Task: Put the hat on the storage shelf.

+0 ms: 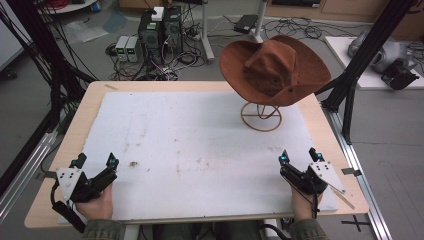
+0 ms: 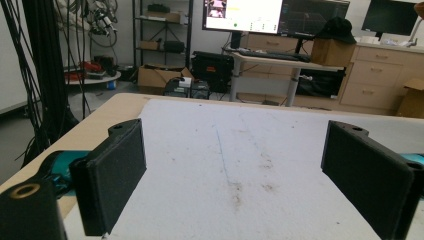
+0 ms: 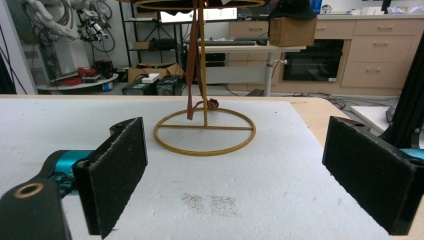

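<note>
Both sets of jaws stand wide apart with nothing between them, the left gripper (image 1: 95,161) low at the near left corner of the white mat (image 1: 200,150) and the right gripper (image 1: 299,156) at the near right. Ahead of the right one, well apart, the brown hat (image 1: 275,62) sits tilted on its gold wire stand (image 1: 261,117) at the far right of the table (image 1: 75,130).
</note>
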`<state>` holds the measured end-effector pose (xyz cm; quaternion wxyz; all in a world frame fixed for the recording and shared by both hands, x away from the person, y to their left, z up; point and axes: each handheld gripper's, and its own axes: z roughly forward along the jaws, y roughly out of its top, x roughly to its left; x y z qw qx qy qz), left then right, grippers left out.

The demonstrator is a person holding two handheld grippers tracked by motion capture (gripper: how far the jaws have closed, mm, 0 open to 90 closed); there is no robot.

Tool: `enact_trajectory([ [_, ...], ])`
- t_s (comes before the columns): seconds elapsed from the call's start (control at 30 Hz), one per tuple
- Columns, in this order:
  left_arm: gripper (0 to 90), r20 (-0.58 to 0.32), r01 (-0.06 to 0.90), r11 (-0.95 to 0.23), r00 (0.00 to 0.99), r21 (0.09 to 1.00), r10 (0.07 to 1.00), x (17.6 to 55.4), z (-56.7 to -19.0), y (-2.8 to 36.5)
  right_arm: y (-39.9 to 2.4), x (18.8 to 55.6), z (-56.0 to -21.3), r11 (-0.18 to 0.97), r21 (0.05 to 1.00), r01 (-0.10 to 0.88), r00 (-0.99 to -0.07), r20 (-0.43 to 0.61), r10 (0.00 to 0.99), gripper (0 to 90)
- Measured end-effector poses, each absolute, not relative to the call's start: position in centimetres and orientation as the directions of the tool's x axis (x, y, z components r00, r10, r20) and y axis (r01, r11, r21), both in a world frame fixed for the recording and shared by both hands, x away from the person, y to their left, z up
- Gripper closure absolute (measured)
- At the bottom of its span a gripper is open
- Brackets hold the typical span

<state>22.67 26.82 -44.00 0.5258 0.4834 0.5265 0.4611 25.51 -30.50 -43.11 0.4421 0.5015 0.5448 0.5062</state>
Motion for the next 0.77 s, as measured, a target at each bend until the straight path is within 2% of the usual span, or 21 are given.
enact_trajectory([
  [0.77, 11.0, -0.100, 0.038, 0.099, 0.026, 0.994, 0.995, 22.96, -44.15, 26.88, -30.43, 25.61, -43.32, -0.020, 0.993, 0.116, -0.116, 0.033, 0.993, 10.1],
])
